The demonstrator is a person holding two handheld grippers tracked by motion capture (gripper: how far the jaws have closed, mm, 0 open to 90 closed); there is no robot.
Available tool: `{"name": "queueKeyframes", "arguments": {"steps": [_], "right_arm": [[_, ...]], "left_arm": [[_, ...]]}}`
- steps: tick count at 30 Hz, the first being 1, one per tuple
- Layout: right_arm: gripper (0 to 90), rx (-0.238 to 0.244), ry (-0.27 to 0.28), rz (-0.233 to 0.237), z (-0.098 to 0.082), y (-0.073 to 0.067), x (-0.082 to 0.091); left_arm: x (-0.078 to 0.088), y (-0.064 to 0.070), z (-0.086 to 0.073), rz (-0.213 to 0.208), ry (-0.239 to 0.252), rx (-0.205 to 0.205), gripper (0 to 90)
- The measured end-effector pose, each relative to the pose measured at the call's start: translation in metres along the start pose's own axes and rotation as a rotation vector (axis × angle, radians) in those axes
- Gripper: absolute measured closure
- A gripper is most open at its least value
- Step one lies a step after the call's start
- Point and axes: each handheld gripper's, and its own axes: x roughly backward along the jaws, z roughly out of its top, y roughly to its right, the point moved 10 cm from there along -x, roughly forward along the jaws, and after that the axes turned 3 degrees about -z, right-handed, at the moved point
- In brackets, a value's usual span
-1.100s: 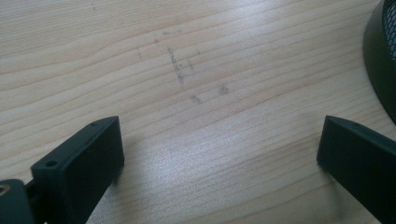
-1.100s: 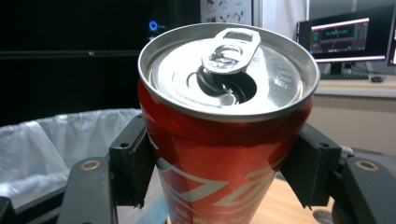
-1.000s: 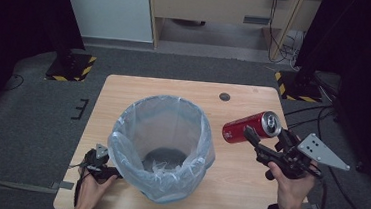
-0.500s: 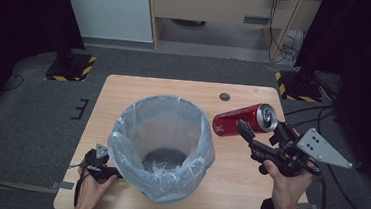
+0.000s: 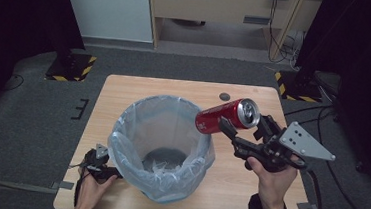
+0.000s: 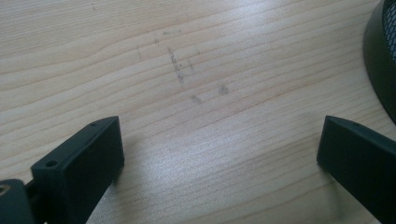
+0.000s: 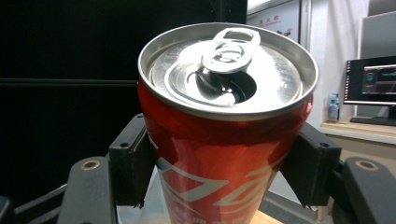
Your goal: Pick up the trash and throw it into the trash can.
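Can (image 5: 227, 116), red and lying sideways in the clenched right gripper (image 5: 228, 127), hangs just over the bin's (image 5: 162, 148) right rim in the high view, while the left gripper (image 6: 219, 154) spreads released above bare table (image 6: 196, 70), and the right gripper view shows both jaws pressing the can's sides.

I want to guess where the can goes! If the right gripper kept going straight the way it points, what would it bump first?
Probably the round bin lined with a clear plastic bag. The right gripper, shut on the opened red aluminium soda can, points toward its rim, though it may pass just above; height is hard to judge.
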Motion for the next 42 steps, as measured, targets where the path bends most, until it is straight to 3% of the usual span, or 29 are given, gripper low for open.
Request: {"name": "queueKeyframes", "arguments": {"steps": [9, 18, 29, 34, 42], "right_arm": [[33.7, -0.010, -0.029, 0.041, -0.014, -0.014, -0.016], [33.7, -0.024, -0.111, 0.089, -0.044, -0.028, -0.030], [33.4, -0.035, -0.199, 0.116, -0.074, -0.033, -0.036], [31.4, -0.035, -0.224, 0.123, -0.079, -0.035, -0.037], [29.6, -0.035, -0.182, 0.096, -0.063, -0.026, -0.030]], "left_arm": [[0.000, 0.000, 0.000, 0.000, 0.000, 0.000, 0.0], [0.000, 0.000, 0.000, 0.000, 0.000, 0.000, 0.0], [0.000, 0.000, 0.000, 0.000, 0.000, 0.000, 0.0], [0.000, 0.000, 0.000, 0.000, 0.000, 0.000, 0.0], [0.000, 0.000, 0.000, 0.000, 0.000, 0.000, 0.0]]}}
